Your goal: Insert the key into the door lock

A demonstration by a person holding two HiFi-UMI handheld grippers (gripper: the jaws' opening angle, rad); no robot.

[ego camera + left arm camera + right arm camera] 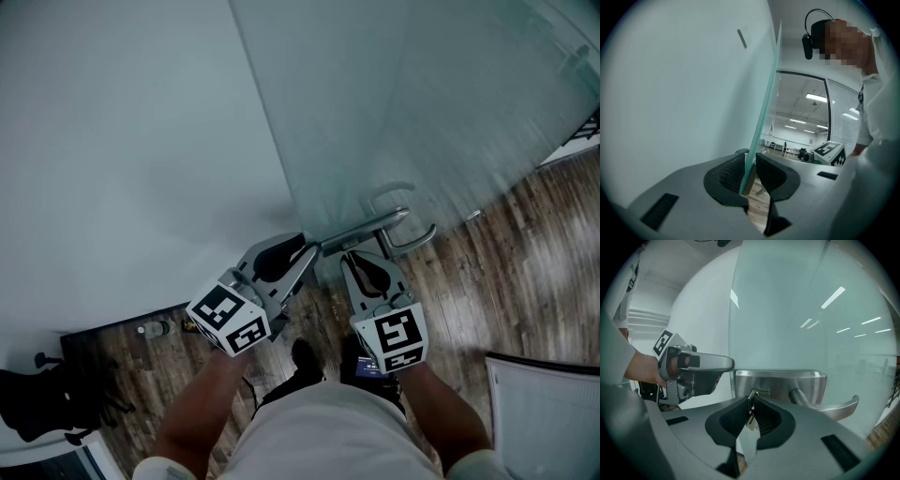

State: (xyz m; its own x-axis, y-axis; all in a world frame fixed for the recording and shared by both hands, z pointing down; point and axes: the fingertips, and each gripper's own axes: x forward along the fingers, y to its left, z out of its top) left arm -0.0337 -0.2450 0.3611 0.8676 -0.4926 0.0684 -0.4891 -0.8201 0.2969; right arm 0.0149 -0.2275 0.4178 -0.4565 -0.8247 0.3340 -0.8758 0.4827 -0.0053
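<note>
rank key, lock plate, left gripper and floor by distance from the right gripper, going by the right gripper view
1. key, in the jaws of the right gripper
2. lock plate, straight ahead at the key's tip
3. left gripper, off left, clamped on the glass door
4. floor, far lower right

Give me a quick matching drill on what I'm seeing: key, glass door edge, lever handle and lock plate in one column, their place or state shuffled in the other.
Things:
1. key
2. glass door edge
3. lever handle
4. lock plate

Places or states:
A. between the jaws of the left gripper
B. metal, fixed on the glass, just ahead of the right gripper
C. pinched in the right gripper's jaws
D. juts from the plate, free of both grippers

Pairs: 1-C, 2-A, 3-D, 4-B.
</note>
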